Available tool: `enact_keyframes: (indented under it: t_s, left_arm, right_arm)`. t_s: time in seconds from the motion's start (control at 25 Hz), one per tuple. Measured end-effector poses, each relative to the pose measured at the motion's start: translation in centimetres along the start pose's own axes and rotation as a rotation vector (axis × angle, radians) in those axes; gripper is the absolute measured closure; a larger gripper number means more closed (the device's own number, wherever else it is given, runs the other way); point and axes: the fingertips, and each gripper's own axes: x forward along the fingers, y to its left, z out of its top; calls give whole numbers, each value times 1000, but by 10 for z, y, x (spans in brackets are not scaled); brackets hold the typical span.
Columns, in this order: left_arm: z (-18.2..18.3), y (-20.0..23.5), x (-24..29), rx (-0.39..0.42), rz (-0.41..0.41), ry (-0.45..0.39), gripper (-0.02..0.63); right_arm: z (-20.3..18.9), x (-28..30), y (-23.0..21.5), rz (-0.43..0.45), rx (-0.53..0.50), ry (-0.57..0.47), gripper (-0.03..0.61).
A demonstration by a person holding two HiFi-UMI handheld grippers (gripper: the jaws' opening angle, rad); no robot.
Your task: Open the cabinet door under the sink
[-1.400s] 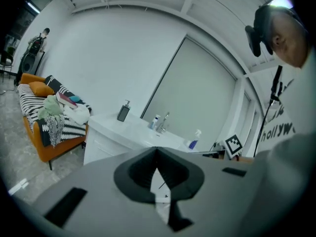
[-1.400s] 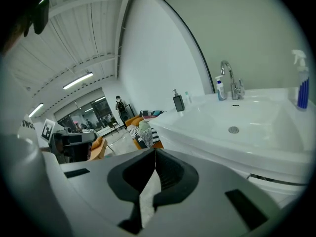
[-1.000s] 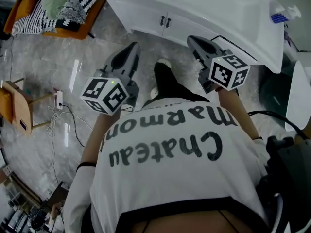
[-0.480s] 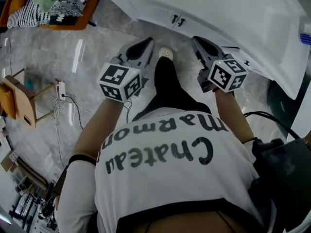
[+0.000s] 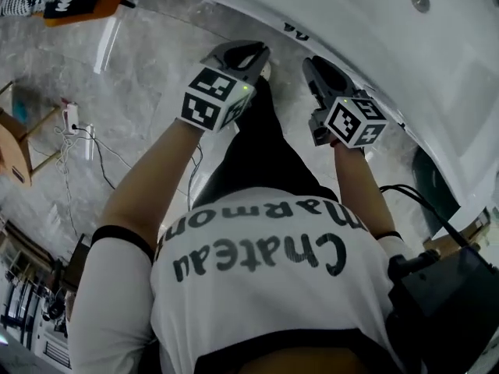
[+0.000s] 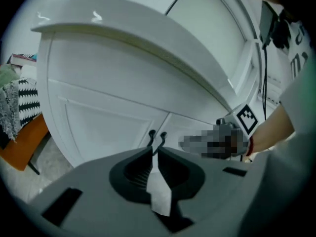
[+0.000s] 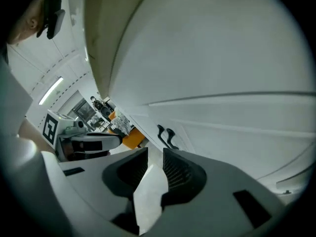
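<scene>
Left gripper [image 6: 155, 151]: jaws clenched, nothing between them. It points at the two dark handles [image 6: 156, 138] where the white cabinet doors [image 6: 106, 125] meet under the sink [image 5: 390, 61]. Both doors are shut. Right gripper [image 7: 155, 154]: jaws have just been parting, with a narrow, empty gap, and it is aimed at the same handles from the other side.

Sink rim [image 5: 405, 68] is hiding most of cabinet doors [image 6: 108, 127] in head view; handles [image 5: 295, 29] are showing v. small.
</scene>
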Motion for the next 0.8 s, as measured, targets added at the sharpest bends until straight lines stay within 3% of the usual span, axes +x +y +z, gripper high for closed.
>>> enact_keyframes:
  t_s: [0.08, 0.2, 0.28, 0.4, 0.6, 0.8]
  left_arm:
    - [-9, 7, 23, 6, -8, 32, 596]
    - [-12, 6, 46, -2, -22, 56, 476]
    - [-9, 5, 57, 4, -30, 57, 474]
    - [-4, 12, 77, 38, -34, 67, 474]
    - [-4, 9, 99, 87, -108, 114, 474]
    - [-3, 8, 100, 114, -97, 135, 476]
  right_arm:
    - [-9, 16, -14, -11, 2, 13, 477]
    - [-14, 22, -25, -9, 85, -37, 460]
    - [-16, 23, -31, -16, 107, -59, 448]
    - [-14, 30, -38, -10, 60, -60, 446]
    - [-5, 48, -35, 41, 57, -77, 446]
    - [0, 50, -23, 79, 62, -110, 479]
